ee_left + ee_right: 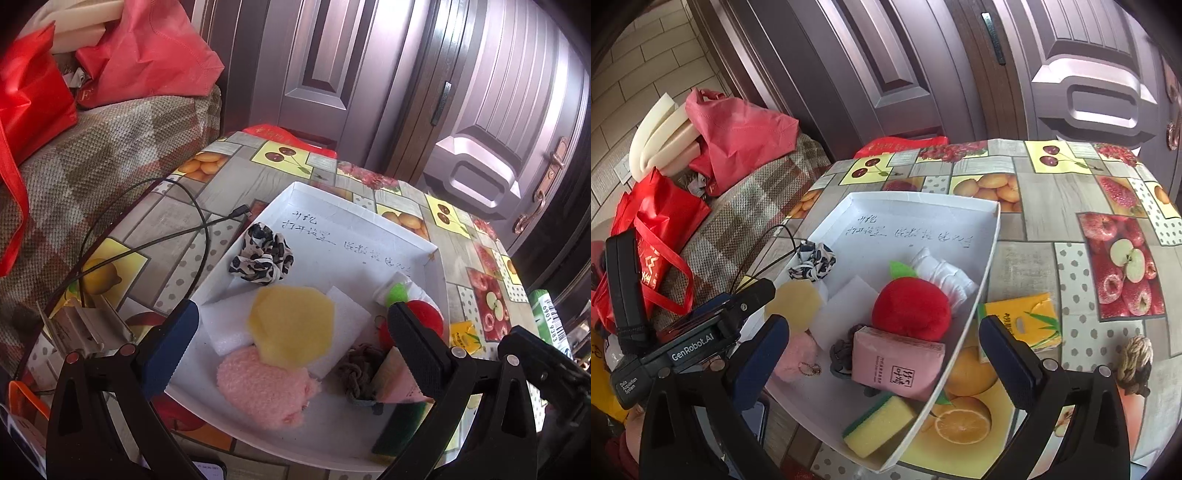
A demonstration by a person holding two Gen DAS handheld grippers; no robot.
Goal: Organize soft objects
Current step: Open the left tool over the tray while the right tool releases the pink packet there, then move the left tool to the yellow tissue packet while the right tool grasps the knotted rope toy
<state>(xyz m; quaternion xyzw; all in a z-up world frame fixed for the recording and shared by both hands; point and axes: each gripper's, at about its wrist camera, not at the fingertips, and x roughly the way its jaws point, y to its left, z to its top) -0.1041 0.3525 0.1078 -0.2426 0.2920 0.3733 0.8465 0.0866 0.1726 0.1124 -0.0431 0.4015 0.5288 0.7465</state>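
Doors point(1071, 74) of dark, panelled wood across the whole back of the room, with a brass handle point(550, 184) at the right edge. Tiled wall point(635, 74) to the left. Sofa point(92, 166) in checked weave beside the worktop, loaded with red bags point(657, 221) and pale foam strips point(665, 129).

Worktop point(1052, 206) under a fruit-print oilcloth: cherries, oranges, apples, lemons. Black cable point(147, 221) looping over its left part. Yellow packet point(1023, 325) lying just beside the tray's right wall; knotted rope piece point(1137, 358) further right, well apart.

White tray point(923, 206) in the middle, handwriting on its floor. Inside, roughly by size: red plush apple point(912, 310) with a green leaf, pink tissue pack point(897, 365) leaning against it, white foam sheet point(351, 321), pink fluffy pad point(262, 387), yellow round pad point(291, 325) overlapping both, yellow-green sponge point(879, 424) at the near corner, white folded cloth point(942, 277), leopard scrunchie point(262, 258), brownish knotted cloth point(358, 369).

Left hand-held gripper point(293, 350) spread wide over the tray, nothing between its pads. Right hand-held gripper point(882, 362) likewise released, straddling the tray's near right wall, empty.
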